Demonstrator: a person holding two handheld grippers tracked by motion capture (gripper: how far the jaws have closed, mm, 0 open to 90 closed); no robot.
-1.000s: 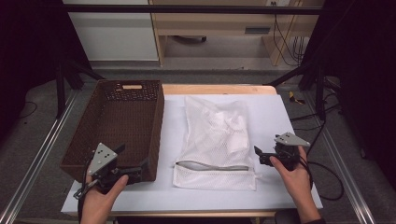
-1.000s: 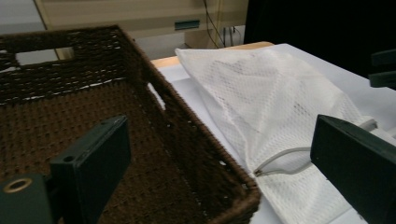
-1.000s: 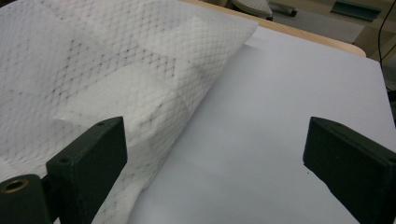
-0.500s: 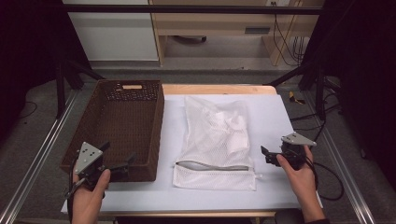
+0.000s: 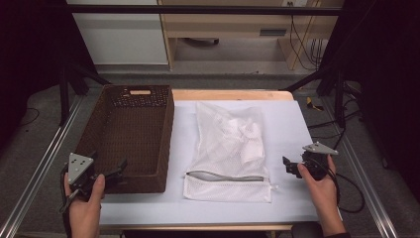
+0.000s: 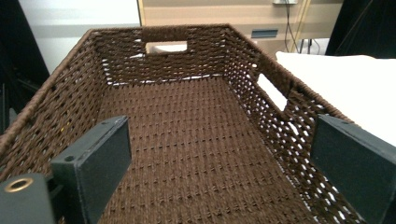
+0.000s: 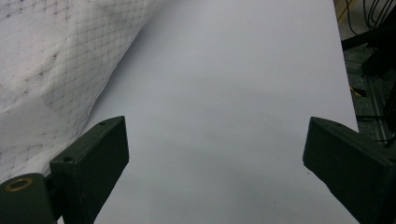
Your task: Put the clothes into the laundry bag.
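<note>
At tabletop's near left corner: left gripper (image 5: 106,174), jaws wide apart, empty, facing dark brown woven wicker basket (image 5: 130,133); right gripper (image 5: 289,166) released, beside white mesh zippered laundry bag (image 5: 229,148).

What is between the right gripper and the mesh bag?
Nothing: in the high view, bare white table separates the right gripper from the mesh bag.

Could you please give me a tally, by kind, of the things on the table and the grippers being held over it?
Woven brown basket: 1
White mesh zip bag: 1
Handheld grippers, left gripper and right gripper, both open and holding nothing: 2
Total: 4
</note>
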